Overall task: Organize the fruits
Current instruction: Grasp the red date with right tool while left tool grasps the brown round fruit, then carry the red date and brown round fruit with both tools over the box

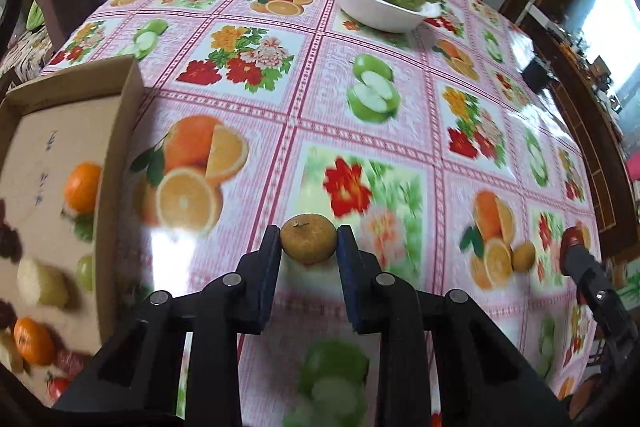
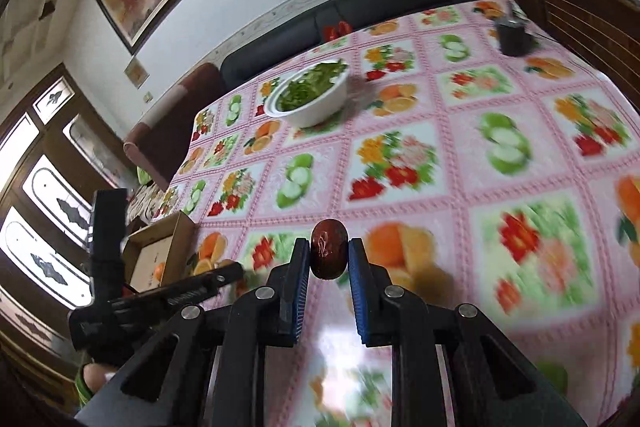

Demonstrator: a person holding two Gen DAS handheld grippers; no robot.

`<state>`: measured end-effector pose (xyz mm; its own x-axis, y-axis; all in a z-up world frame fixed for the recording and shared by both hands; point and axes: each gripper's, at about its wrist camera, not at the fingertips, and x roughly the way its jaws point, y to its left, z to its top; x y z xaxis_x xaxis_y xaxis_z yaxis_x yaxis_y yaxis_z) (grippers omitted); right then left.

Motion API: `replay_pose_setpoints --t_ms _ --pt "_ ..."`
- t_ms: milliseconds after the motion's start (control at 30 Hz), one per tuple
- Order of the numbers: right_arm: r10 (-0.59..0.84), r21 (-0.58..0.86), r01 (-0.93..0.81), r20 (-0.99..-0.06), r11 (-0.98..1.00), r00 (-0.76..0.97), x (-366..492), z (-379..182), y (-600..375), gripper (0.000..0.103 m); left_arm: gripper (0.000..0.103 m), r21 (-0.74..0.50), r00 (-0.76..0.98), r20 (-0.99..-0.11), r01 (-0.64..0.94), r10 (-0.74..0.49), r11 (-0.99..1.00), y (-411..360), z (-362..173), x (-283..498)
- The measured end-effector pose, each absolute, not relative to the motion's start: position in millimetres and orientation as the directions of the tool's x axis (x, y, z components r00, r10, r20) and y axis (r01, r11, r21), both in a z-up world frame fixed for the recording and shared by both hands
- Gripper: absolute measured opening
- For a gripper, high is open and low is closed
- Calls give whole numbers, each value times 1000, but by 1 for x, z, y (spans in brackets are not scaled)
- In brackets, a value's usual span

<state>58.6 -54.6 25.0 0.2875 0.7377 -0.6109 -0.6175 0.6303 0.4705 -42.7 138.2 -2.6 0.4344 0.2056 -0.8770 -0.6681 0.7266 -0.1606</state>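
My left gripper (image 1: 308, 238) is shut on a small yellow-brown round fruit (image 1: 308, 238) and holds it above the fruit-print tablecloth (image 1: 304, 95). To its left lies a shallow cardboard box (image 1: 128, 99) holding oranges (image 1: 82, 187), a pale pear-like fruit (image 1: 44, 283), green grapes and dark red fruits. My right gripper (image 2: 329, 251) is shut on a dark red date (image 2: 329, 251) above the table. The right gripper shows at the right edge of the left wrist view (image 1: 576, 251). The box appears in the right wrist view (image 2: 168, 247) at lower left, behind the left gripper's body (image 2: 160, 299).
A white bowl of green leaves (image 1: 380, 1) stands toward the far side of the table; it also shows in the right wrist view (image 2: 310, 95). A dark cup (image 2: 512, 35) sits at the far right corner. A loose yellow-brown fruit (image 1: 524, 257) lies at right. Chairs and a dark sofa border the table.
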Motion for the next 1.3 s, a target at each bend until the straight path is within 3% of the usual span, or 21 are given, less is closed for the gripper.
replay_pose_setpoints --t_ms 367,733,1300 --pt "723 466 -627 -648 624 239 18 10 -79 20 25 -112 459 -838 -673 294 731 110 26 -100" --pt "765 463 -712 -623 528 161 -26 24 -47 20 25 -61 438 -807 -728 395 683 115 39 -145" --pt "772 438 -768 -625 467 114 -58 33 -17 20 26 -56 420 -791 -774 445 631 132 43 -181"
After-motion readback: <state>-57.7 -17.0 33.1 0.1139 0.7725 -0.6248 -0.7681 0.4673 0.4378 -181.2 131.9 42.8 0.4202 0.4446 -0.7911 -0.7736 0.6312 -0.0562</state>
